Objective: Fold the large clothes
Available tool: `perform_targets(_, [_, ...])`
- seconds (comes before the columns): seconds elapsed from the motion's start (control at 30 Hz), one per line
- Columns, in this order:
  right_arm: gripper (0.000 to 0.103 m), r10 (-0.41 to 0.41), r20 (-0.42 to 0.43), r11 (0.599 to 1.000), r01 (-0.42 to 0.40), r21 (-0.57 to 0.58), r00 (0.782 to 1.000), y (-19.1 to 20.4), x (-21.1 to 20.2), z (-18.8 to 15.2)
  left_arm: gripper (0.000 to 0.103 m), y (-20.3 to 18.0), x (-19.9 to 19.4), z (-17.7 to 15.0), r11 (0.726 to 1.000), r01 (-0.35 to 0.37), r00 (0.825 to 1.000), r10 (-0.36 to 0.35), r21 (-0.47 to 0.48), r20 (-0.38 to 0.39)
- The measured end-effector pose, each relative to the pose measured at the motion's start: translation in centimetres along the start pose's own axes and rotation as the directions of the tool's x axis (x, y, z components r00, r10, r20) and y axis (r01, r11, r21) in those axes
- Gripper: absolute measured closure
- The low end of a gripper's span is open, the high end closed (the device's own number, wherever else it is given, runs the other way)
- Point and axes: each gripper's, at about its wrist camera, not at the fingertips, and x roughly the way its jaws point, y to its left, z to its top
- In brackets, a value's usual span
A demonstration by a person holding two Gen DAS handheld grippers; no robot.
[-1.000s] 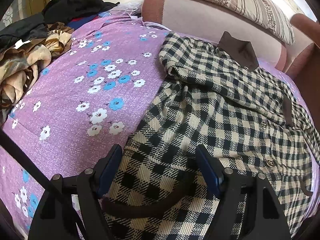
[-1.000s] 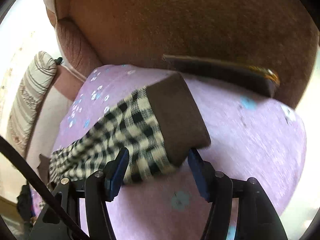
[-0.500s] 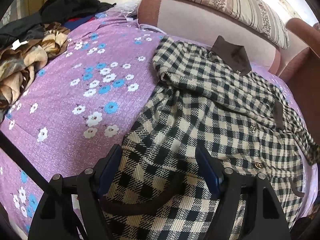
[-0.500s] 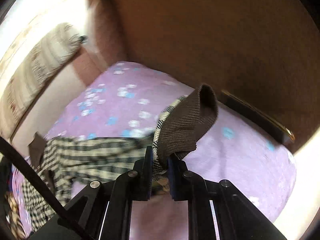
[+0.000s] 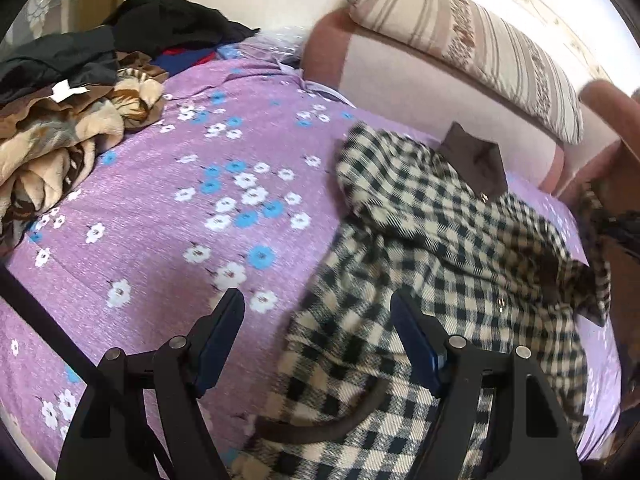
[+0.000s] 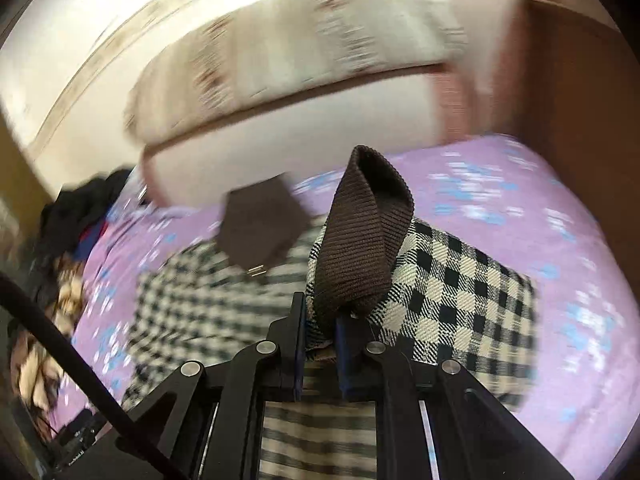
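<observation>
A black-and-cream checked coat (image 5: 440,264) with brown collar and cuffs lies spread on a purple flowered bedcover (image 5: 168,216). My left gripper (image 5: 320,344) is open and empty, hovering over the coat's lower left edge. My right gripper (image 6: 320,336) is shut on the coat's sleeve at its brown ribbed cuff (image 6: 364,240) and holds it lifted above the coat's body (image 6: 208,312). The brown collar (image 6: 260,228) lies flat beyond it.
A heap of other clothes and a beige-brown blanket (image 5: 60,136) sits at the bed's far left. A padded headboard (image 5: 420,76) with a striped bolster (image 5: 472,48) runs along the back. A brown wooden side panel (image 6: 572,92) stands at the right.
My right gripper closed on the sleeve cuff, lifted it and swung it over toward the coat's body. My left gripper stayed open and drifted a little left.
</observation>
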Motion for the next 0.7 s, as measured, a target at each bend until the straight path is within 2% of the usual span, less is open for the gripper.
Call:
perform_targets(0.2, [0.089,0.065,-0.104,0.982,-0.082,-0.171,0.992,10.3,6.7,-2.9,0.029,1.9,-0.1,1.3,0.998,0.008,1.000,-0.007,-0.070,0.010])
perform_targets(0.4, [0.088,0.042,-0.204,0.947,-0.104,-0.303,0.978,17.1,12.9,-6.7,0.029,3.2,0.0,2.0,0.994,-0.008,1.000,0.010,-0.105,0.021])
perform_targets(0.5, [0.079,0.068,-0.267,0.934,-0.155,-0.322,0.961,18.0,14.7,-7.6,0.029,3.5,0.2,2.1,0.993,-0.010,1.000,0.012,-0.116,0.017])
perform_targets(0.57, [0.072,0.157,-0.293,0.928,-0.243,-0.282,0.943,17.7,13.9,-7.5,0.029,3.5,0.2,2.1,0.993,-0.005,1.000,0.007,-0.118,0.019])
perform_targets(0.6, [0.061,0.199,-0.297,0.925,-0.278,-0.258,0.934,17.4,13.3,-7.2,0.029,3.5,0.2,2.1,0.993,-0.004,1.000,0.006,-0.115,0.020])
perform_targets(0.63, [0.052,0.260,-0.292,0.919,-0.329,-0.218,0.921,16.5,12.1,-6.9,0.029,3.3,0.2,2.0,0.994,-0.004,1.000,0.006,-0.109,0.022])
perform_targets(0.7, [0.044,0.335,-0.244,0.911,-0.379,-0.161,0.910,13.9,9.3,-6.4,0.029,3.0,0.2,1.8,0.996,-0.001,1.000,0.003,-0.092,0.029])
